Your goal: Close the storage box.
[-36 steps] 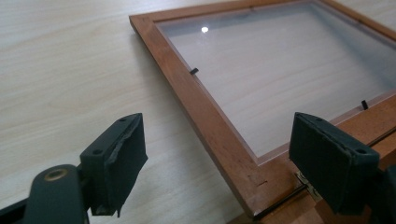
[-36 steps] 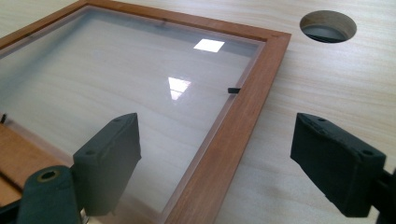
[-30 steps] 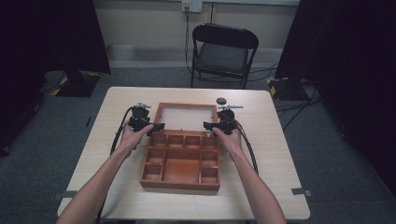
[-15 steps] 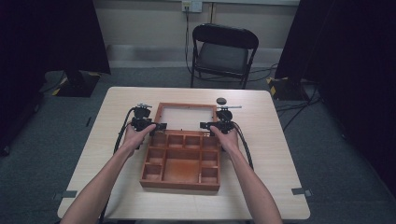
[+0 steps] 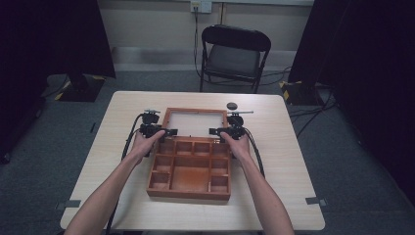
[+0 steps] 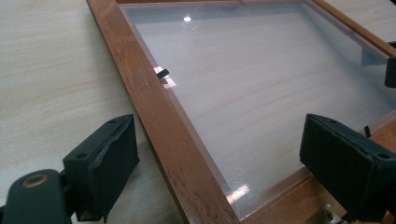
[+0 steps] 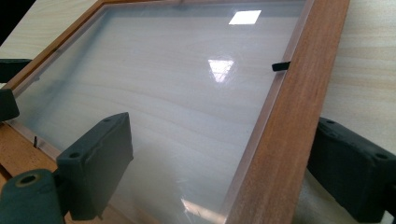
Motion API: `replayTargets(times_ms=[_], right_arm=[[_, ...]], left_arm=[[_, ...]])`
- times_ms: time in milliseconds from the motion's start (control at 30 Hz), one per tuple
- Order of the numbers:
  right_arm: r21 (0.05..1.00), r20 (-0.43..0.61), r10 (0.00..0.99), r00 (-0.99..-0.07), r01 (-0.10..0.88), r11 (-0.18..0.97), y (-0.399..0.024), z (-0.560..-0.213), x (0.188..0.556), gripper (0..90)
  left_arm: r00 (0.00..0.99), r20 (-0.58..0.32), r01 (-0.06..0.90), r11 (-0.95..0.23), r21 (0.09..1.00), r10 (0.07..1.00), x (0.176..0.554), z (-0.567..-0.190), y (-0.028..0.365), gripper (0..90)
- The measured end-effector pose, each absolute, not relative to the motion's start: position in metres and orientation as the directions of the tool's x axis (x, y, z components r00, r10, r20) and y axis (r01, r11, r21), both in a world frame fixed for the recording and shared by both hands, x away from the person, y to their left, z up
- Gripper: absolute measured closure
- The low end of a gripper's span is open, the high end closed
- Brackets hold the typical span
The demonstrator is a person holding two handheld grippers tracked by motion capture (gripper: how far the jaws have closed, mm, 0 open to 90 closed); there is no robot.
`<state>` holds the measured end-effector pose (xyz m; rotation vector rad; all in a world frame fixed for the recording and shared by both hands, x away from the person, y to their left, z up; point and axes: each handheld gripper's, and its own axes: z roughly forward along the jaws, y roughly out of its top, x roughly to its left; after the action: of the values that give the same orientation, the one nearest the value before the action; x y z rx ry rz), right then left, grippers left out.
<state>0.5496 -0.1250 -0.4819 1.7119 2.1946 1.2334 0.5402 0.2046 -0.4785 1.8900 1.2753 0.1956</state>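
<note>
A wooden box (image 5: 190,169) with several compartments lies open on the table, its glass-paned lid (image 5: 195,122) folded back flat behind it. My left gripper (image 5: 164,131) is open at the lid's left rail near the hinge. In the left gripper view my left gripper (image 6: 224,172) straddles that rail (image 6: 173,140), with one jaw on the table side and one over the glass. My right gripper (image 5: 220,131) is open at the lid's right rail. In the right gripper view my right gripper (image 7: 224,168) straddles the right rail (image 7: 280,121) the same way.
A small black round object (image 5: 232,105) and a thin rod (image 5: 242,112) lie on the table just behind the lid's right corner. Small black clips (image 6: 162,73) hold the glass in the frame. A folding chair (image 5: 235,54) stands beyond the table.
Both hands have barely shifted; the right gripper has come slightly closer to the hinge end of the lid. The box and lid have not moved.
</note>
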Motion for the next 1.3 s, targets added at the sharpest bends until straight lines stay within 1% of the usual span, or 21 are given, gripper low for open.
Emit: replayTargets(times_ms=[33,100,200,267,333,433,600,667,733,800,900,933,1000,1100,1133,1300], right_arm=[[0.637,0.385,0.848,-0.364,0.769,0.042,-0.125,-0.482,0.55,9.7],[0.637,0.385,0.847,-0.367,0.769,0.043,-0.125,-0.482,0.55,9.6],[0.639,0.384,0.847,-0.367,0.768,0.043,-0.125,-0.482,0.55,9.6],[0.639,0.384,0.847,-0.368,0.768,0.044,-0.125,-0.482,0.55,9.6],[0.639,0.383,0.847,-0.369,0.768,0.045,-0.125,-0.482,0.55,9.7],[0.641,0.383,0.847,-0.369,0.766,0.044,-0.125,-0.482,0.55,9.7],[0.641,0.38,0.848,-0.369,0.766,0.047,-0.125,-0.482,0.55,9.7],[0.642,0.378,0.849,-0.368,0.765,0.046,-0.125,-0.482,0.549,9.8],[0.643,0.373,0.851,-0.37,0.764,0.051,-0.125,-0.481,0.549,9.8],[0.653,0.356,0.854,-0.38,0.755,0.063,-0.124,-0.479,0.55,9.9],[0.663,0.341,0.857,-0.387,0.745,0.074,-0.123,-0.476,0.549,10.6],[0.678,0.326,0.862,-0.388,0.731,0.073,-0.124,-0.471,0.548,15.1],[0.701,0.303,0.857,-0.417,0.707,0.096,-0.127,-0.468,0.547,17.1],[0.702,0.299,0.859,-0.416,0.705,0.098,-0.127,-0.465,0.545,18.6],[0.71,0.285,0.861,-0.422,0.696,0.106,-0.128,-0.463,0.544,19.0],[0.719,0.291,0.855,-0.43,0.687,0.101,-0.129,-0.459,0.541,20.9]], left_arm=[[0.473,-0.303,0.699,-0.143,0.701,0.827,0.54,-0.478,0.205,11.0],[0.452,-0.358,0.719,-0.097,0.688,0.817,0.541,-0.483,0.205,10.9],[0.455,-0.353,0.707,-0.09,0.701,0.818,0.54,-0.485,0.205,8.8],[0.452,-0.367,0.713,-0.082,0.696,0.813,0.541,-0.486,0.206,8.9],[0.452,-0.407,0.725,-0.062,0.686,0.794,0.542,-0.489,0.205,8.8],[0.448,-0.426,0.733,-0.05,0.678,0.786,0.544,-0.49,0.205,8.7],[0.442,-0.429,0.753,-0.066,0.654,0.787,0.546,-0.487,0.204,9.6],[0.446,-0.465,0.762,-0.052,0.646,0.765,0.547,-0.49,0.207,11.8],[0.45,-0.466,0.76,-0.053,0.647,0.762,0.547,-0.49,0.207,12.3],[0.459,-0.443,0.744,-0.062,0.665,0.77,0.546,-0.487,0.206,12.4],[0.462,-0.431,0.733,-0.06,0.677,0.775,0.545,-0.485,0.205,12.6],[0.465,-0.429,0.729,-0.061,0.682,0.775,0.545,-0.484,0.205,13.3],[0.47,-0.43,0.724,-0.058,0.687,0.77,0.544,-0.482,0.205,16.2],[0.48,-0.428,0.717,-0.062,0.694,0.766,0.543,-0.481,0.205,17.1],[0.481,-0.422,0.715,-0.064,0.697,0.769,0.543,-0.48,0.204,16.9],[0.5,-0.387,0.7,-0.099,0.707,0.775,0.539,-0.475,0.205,17.8]])
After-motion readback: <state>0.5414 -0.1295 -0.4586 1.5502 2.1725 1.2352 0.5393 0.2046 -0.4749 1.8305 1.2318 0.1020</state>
